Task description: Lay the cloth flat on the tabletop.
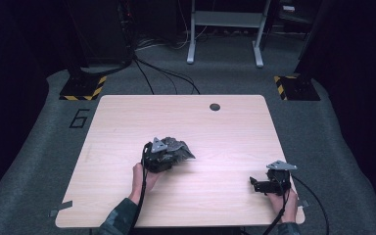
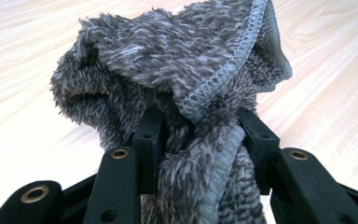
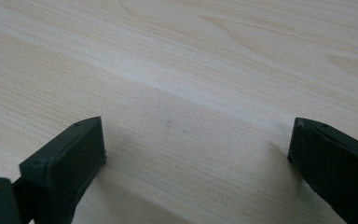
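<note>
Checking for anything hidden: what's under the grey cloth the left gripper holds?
Around the bunched cloth only bare wooden table shows. The left gripper clamps its lower folds. The spot directly beneath the cloth is covered.

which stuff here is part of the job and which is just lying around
In the job: grey fluffy cloth, bunched between the left gripper jaws; right gripper, open over bare table.

Lying about: floor cables, white stand, striped floor plates.
</note>
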The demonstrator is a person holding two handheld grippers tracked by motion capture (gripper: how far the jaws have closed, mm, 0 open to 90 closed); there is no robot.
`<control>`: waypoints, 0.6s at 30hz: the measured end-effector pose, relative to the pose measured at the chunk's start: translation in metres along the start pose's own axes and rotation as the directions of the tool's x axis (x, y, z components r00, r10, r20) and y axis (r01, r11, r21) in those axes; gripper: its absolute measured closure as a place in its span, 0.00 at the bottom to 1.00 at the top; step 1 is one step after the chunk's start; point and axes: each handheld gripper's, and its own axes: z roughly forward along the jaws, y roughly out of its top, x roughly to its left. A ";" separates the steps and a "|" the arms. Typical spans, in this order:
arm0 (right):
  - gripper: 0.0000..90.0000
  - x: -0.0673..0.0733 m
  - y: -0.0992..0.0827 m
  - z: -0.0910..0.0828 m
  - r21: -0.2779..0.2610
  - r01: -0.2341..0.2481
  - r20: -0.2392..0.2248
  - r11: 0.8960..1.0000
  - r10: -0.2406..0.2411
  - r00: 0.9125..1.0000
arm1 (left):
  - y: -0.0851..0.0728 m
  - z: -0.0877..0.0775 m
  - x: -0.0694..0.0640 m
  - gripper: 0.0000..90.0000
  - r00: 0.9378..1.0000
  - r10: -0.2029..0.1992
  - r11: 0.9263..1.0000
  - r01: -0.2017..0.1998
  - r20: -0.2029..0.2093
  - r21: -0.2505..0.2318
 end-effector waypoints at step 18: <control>0.04 0.000 0.000 0.000 0.000 -0.002 0.001 1.000 0.002 1.000 | -0.013 0.029 -0.032 0.43 0.995 0.029 0.997 -0.035 0.091 0.063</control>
